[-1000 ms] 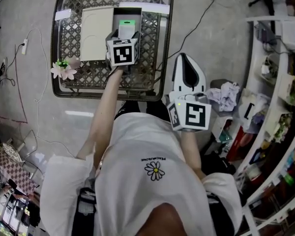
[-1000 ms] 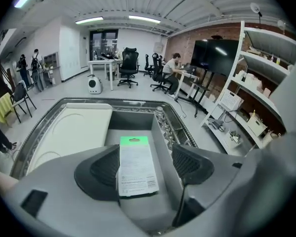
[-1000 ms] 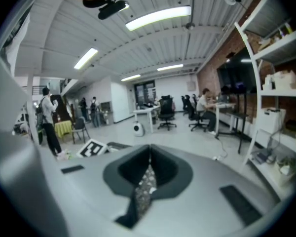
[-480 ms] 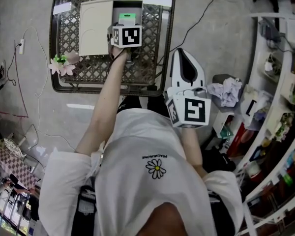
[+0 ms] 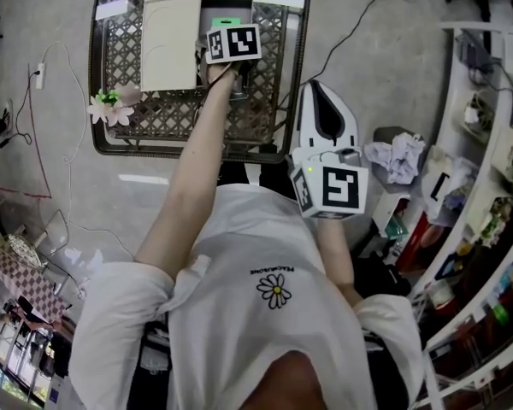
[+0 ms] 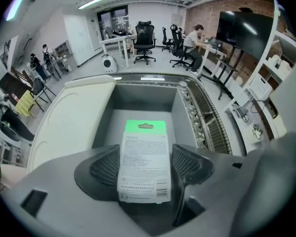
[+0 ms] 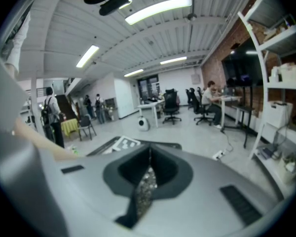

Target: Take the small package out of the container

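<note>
As left tool (image 6: pixel 145 157) grips small package (image 6: pixel 144 179) lengthwise, green end away, right tool (image 7: pixel 148 172) closed

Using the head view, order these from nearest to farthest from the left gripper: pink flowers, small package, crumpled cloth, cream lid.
1. small package, between the jaws.
2. cream lid, just to the left.
3. pink flowers, lower left.
4. crumpled cloth, far right.
</note>
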Action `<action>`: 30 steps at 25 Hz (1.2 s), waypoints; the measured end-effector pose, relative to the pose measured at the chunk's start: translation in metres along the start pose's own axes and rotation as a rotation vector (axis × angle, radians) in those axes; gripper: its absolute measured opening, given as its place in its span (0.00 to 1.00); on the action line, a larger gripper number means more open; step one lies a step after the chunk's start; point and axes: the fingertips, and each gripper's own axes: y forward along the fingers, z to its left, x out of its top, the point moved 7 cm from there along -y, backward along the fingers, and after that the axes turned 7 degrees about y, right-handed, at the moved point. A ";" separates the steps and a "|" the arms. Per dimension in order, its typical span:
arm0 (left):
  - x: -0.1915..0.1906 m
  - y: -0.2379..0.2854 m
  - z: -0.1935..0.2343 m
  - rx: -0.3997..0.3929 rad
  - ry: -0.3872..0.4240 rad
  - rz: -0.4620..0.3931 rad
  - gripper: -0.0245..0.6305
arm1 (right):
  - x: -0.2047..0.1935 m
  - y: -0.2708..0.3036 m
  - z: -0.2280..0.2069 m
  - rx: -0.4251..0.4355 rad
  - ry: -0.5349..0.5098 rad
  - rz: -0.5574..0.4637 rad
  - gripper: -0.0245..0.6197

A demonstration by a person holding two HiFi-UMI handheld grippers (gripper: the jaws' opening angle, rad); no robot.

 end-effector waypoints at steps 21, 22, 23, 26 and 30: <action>0.008 0.019 0.002 -0.024 -0.061 0.236 0.55 | -0.007 0.003 0.019 0.060 -0.004 0.031 0.09; 0.008 0.019 0.002 -0.023 -0.061 0.238 0.55 | -0.009 0.003 0.020 0.062 -0.004 0.035 0.09; 0.007 0.019 0.003 -0.022 -0.060 0.238 0.55 | -0.010 0.003 0.020 0.063 -0.004 0.038 0.09; 0.007 0.019 0.003 -0.018 -0.059 0.234 0.55 | -0.010 0.003 0.020 0.063 -0.002 0.038 0.09; 0.008 0.015 0.003 -0.012 -0.049 0.195 0.55 | -0.007 0.002 0.020 0.059 -0.005 0.029 0.09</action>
